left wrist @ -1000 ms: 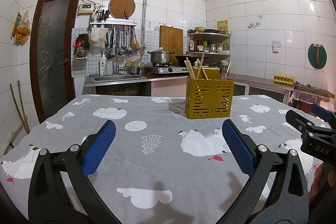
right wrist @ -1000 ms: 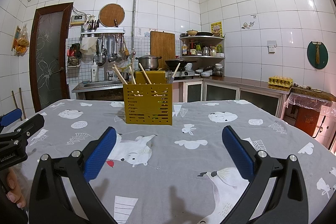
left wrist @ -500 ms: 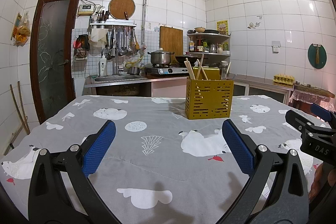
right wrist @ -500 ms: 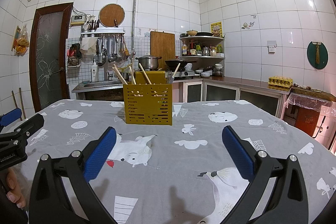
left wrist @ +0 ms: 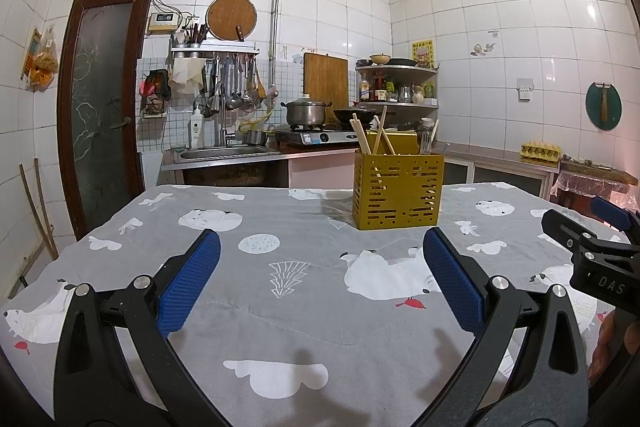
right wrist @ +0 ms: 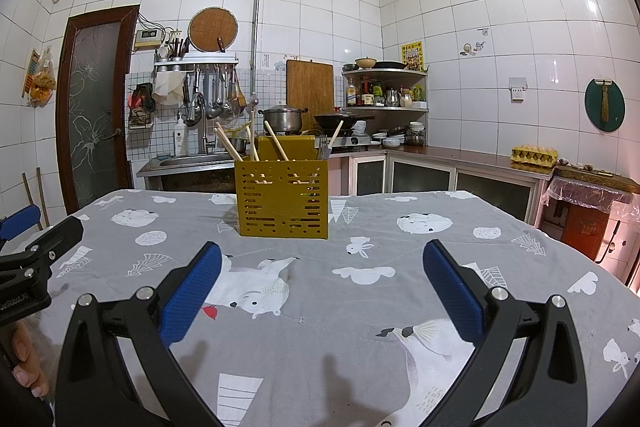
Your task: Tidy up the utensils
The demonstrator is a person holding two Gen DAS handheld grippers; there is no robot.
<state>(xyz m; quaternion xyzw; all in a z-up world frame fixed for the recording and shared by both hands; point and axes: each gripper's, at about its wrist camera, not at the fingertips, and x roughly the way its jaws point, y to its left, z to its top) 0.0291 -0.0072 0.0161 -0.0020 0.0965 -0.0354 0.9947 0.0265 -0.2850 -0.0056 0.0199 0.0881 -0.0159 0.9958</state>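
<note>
A yellow slotted utensil holder (left wrist: 398, 191) (right wrist: 282, 199) stands upright on the grey patterned tablecloth (left wrist: 280, 291), far from both grippers. Wooden chopsticks (left wrist: 362, 137) (right wrist: 228, 145) and a fork (right wrist: 325, 149) stick out of its top. My left gripper (left wrist: 320, 259) hovers open over the cloth with nothing between its blue pads. My right gripper (right wrist: 322, 261) is open too, also empty, with the holder ahead and slightly left. Each gripper shows at the edge of the other's view.
Behind the table runs a kitchen counter with a sink (left wrist: 224, 153), a stove with a steel pot (left wrist: 306, 113) and a corner shelf (right wrist: 384, 75) of jars. An egg carton (right wrist: 534, 153) sits on the right counter. A dark door (left wrist: 102, 99) stands at left.
</note>
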